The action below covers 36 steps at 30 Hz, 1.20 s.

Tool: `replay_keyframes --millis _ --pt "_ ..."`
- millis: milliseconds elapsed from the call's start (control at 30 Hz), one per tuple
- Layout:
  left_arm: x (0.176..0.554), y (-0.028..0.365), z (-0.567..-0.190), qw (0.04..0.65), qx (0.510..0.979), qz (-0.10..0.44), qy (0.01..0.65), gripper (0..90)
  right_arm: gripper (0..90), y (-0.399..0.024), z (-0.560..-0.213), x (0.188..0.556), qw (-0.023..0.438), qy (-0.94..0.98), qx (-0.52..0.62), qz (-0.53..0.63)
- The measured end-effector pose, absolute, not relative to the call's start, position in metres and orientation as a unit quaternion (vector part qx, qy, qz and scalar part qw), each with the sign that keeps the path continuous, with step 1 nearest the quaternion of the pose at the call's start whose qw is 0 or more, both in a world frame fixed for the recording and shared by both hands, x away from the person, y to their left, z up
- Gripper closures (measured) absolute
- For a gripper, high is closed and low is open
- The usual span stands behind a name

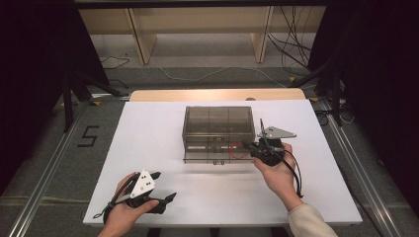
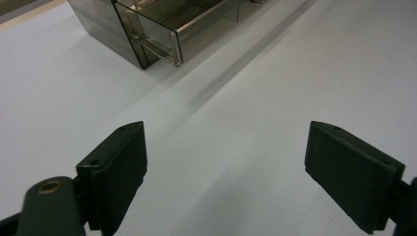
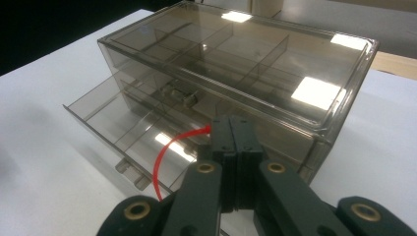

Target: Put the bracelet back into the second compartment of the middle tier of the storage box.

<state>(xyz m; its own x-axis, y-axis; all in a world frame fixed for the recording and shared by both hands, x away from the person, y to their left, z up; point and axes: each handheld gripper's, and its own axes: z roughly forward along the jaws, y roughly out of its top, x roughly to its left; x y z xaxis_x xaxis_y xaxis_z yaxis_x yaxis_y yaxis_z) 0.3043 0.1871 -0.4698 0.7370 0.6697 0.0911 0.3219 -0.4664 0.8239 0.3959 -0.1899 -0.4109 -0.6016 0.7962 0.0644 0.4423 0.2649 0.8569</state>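
So I'm sitting here driving this remotely, and the right gripper (image 3: 229, 129) is hanging just over the open bottom drawer (image 3: 129, 129) of the smoky plastic box (image 1: 218, 127). Its fingers (image 3: 222, 142) are clenched tight together, pinching a thin red band (image 3: 164, 152) that's looping out to one side, over the drawer's front edge. In the high view the band (image 1: 238, 150) is sitting right at the box's front right corner, where the drawer (image 1: 213, 154) is sticking out toward me.

The left gripper (image 1: 159, 186) is parked well away from the box, near the bench (image 1: 158, 138) edge closest to me, fingers (image 2: 116, 162) spread wide and holding nothing.

What I'm worrying about: the grip on that band is looking tiny, basically just a sliver at the tips, so any twitch and it's probably slipping out or springing off onto the bench instead of into a compartment. The drawer's also got dividers, so dropping from this spot could be leaving the band draped over a wall or the front lip rather than inside. And nothing's steadying the box, so if I'm bumping the drawer with the tips I'm guessing the whole thing slides or the drawer shoves back in.
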Motion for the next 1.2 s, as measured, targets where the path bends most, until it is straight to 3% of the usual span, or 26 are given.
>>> replay_keyframes --millis 1200 --pt "0.304 0.187 -0.470 0.422 0.832 0.205 0.297 15.9 90.0 -0.161 -0.420 0.409 0.188 0.784 0.388 0.447"
